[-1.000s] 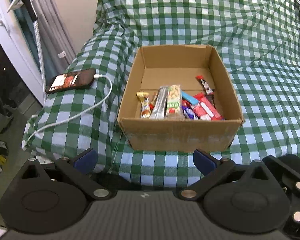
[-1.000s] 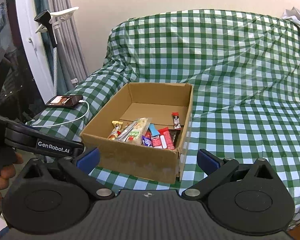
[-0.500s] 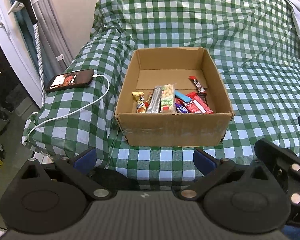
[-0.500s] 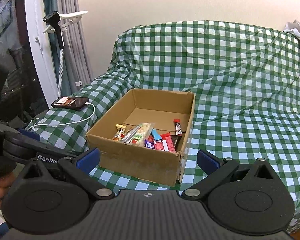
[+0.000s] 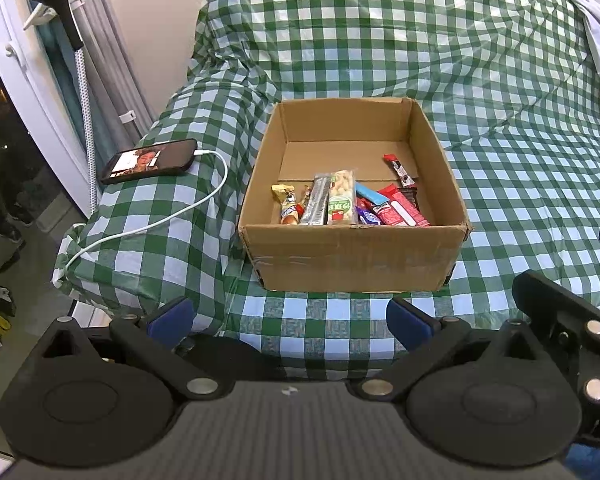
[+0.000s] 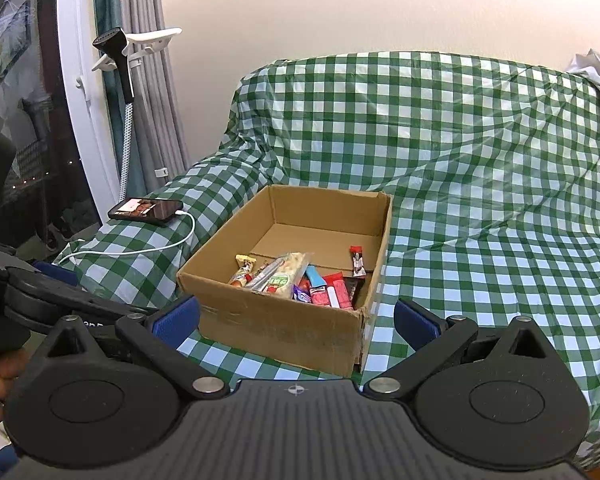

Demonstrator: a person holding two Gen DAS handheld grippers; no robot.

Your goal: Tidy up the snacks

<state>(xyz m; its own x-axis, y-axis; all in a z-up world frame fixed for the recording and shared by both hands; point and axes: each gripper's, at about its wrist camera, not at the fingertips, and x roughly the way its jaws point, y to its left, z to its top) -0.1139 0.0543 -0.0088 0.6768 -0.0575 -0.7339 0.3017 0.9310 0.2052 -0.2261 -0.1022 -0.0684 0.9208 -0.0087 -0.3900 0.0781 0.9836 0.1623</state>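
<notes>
We see the snacks [image 5: 350,204] heaped against the near wall of an open box [image 5: 356,256], which sits near the front edge of a checked sofa [image 5: 520,160]. A phone [image 5: 150,161] on a cable [image 5: 172,216] lies on the sofa's left arm. Our left gripper [image 5: 288,320] and right gripper [image 6: 296,318] hang apart from the box, jaws spread wide, both empty.

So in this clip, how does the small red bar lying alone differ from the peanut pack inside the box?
The small red bar lies apart near the right wall of the cardboard box, while the peanut pack sits in the cluster by the near wall. The bar is thin and dark with a red end; the pack is wider, clear with a green label. Both are wrapped and unheld.
</notes>
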